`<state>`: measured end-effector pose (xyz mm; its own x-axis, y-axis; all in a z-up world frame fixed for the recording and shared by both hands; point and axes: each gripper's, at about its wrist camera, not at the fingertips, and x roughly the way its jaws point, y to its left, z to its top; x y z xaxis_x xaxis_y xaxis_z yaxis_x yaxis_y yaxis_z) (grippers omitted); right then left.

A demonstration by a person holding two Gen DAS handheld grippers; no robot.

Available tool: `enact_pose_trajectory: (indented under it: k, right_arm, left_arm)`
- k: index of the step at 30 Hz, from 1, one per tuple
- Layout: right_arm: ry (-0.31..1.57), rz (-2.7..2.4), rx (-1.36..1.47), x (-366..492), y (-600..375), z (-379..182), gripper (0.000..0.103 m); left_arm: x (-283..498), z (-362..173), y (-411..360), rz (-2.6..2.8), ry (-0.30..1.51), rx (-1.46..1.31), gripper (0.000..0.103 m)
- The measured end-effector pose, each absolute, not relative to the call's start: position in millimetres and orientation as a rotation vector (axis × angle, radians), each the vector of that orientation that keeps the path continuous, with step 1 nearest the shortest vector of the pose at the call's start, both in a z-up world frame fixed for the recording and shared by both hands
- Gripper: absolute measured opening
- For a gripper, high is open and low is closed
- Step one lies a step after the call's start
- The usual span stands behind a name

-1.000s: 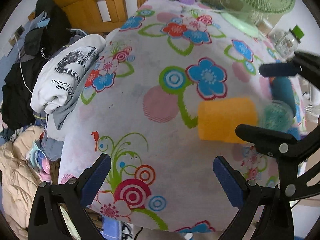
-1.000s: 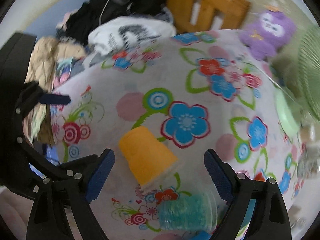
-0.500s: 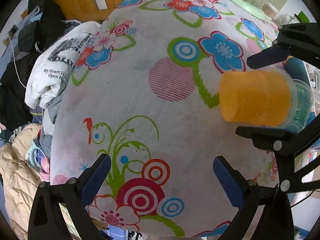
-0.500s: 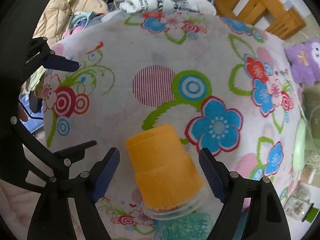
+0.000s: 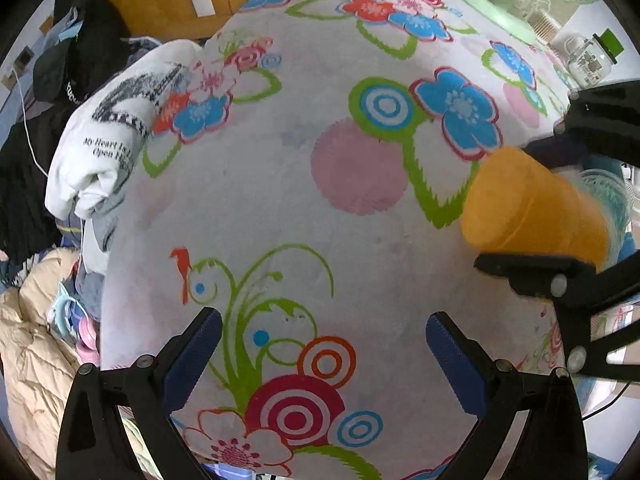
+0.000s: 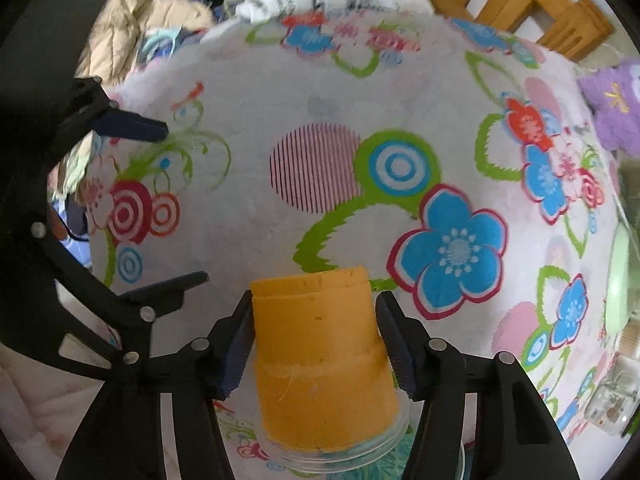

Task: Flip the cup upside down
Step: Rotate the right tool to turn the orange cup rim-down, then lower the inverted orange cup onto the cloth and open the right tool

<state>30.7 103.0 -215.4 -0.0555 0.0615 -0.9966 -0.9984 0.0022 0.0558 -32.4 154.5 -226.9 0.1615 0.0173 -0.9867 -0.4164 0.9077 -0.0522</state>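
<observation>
**Cup pinched, mid-flip**

Flowered cloth (image 5: 280, 208) covers the table; clothes piled at 9 o'clock, a fan base and glass jar (image 5: 588, 54) toward 1 o'clock. Right gripper (image 6: 314, 334) is pressed onto the orange cup (image 6: 320, 360) w/ 1 pad each side, base pointing away and clear rim toward the camera, prob. so a wrist roll can turn it over. Nothing visible inside the cup. A teal cup (image 6: 384, 466) lies under it. Left gripper (image 5: 320, 344) is spread wide, holding nothing, at 6 o'clock.

Cup (image 6: 320, 364) rim behind right tongs (image 6: 314, 338), teal cup (image 5: 608, 196) blurred
</observation>
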Motion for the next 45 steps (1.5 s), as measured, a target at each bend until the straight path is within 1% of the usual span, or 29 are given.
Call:
enact_pose_trajectory:
  k: [13,19,27,40,45]
  right_arm:
    - [1.132,1.016,-0.738,46.5,94.7,-136.4,0.056]
    - [1.123,0.842,-0.532,39.3,81.8,-114.5,0.057]
    - [1.101,0.681,-0.350,26.0,61.9,-100.1,0.057]
    - [0.974,0.515,-0.173,18.9,28.4,-80.4,0.057]
    - [0.922,0.480,-0.103,19.2,21.9,-80.2,0.057]
  left_arm:
    - [-9.8,-160.5,182.0,0.191,1.303,-0.153,0.103]
    - [-6.7,-139.6,187.4,0.111,1.270,-0.077,0.103]
    - [-5.8,-121.9,183.2,0.043,1.246,0.004,0.103]
    - [-4.4,-100.2,179.7,0.108,1.218,-0.004,0.103]
    - [-4.1,-104.2,184.5,0.103,1.218,-0.048,0.103]
